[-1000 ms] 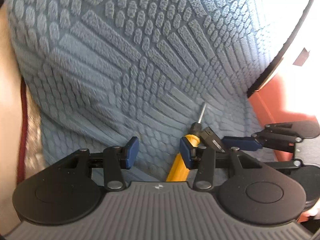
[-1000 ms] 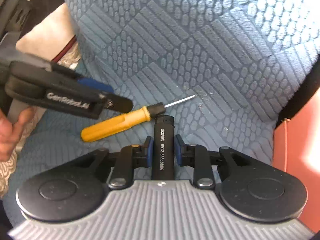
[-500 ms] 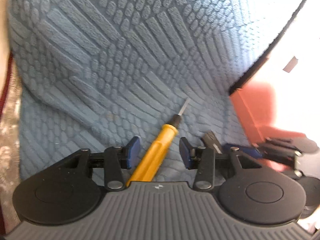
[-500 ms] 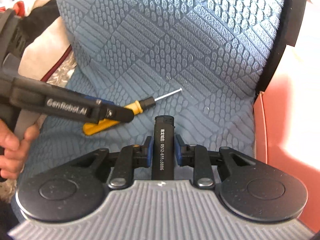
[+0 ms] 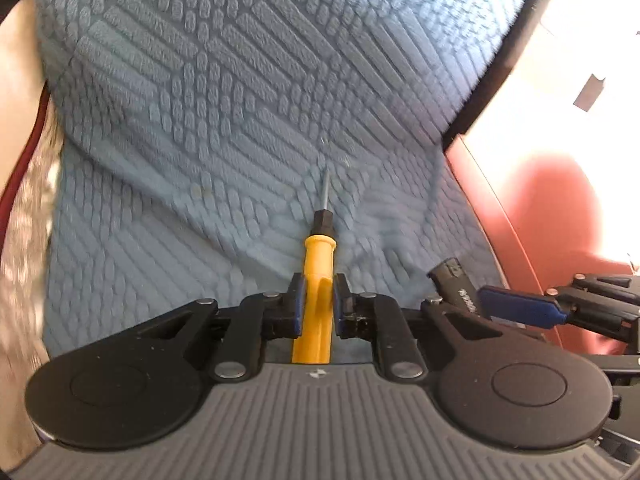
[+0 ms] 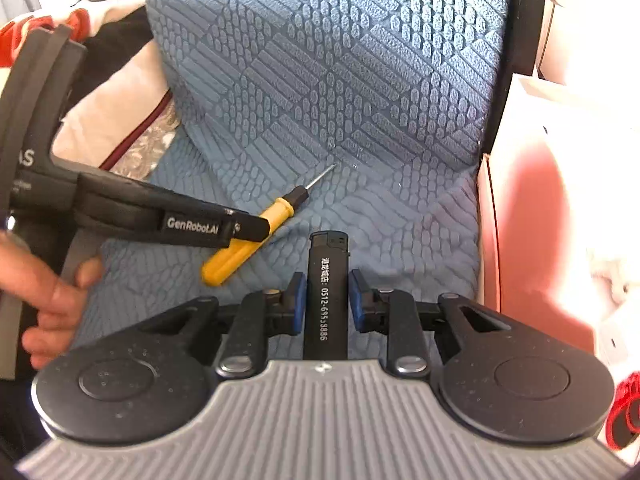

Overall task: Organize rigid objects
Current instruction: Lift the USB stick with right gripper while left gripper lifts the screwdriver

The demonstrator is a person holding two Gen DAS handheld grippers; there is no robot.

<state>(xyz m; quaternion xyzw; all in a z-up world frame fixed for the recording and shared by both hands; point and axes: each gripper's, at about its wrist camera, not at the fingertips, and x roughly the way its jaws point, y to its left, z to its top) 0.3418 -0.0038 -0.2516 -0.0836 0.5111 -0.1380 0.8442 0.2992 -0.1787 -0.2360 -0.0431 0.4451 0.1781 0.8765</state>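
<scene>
1. While it sits low over the blue cushion point(image 5: 224, 128), the left gripper point(image 5: 318, 308) has both pads pinched on the yellow screwdriver point(image 5: 318, 280) handle; the handle fills the gap.
2. Screwdriver lies on the cushion, metal tip pointing toward the cushion's back fold.
3. Right gripper point(image 6: 327, 300) is nearly closed around the black lighter point(image 6: 326, 292); right pad looks a hair off it, so whether it grips I cannot tell.
4. Lighter sticks out forward over the cushion, just beside the screwdriver.
5. Red surface point(image 5: 540, 208) borders the cushion's right edge.
6. A hand point(image 6: 44, 292) holds the left gripper's handle, left of the cushion.
</scene>
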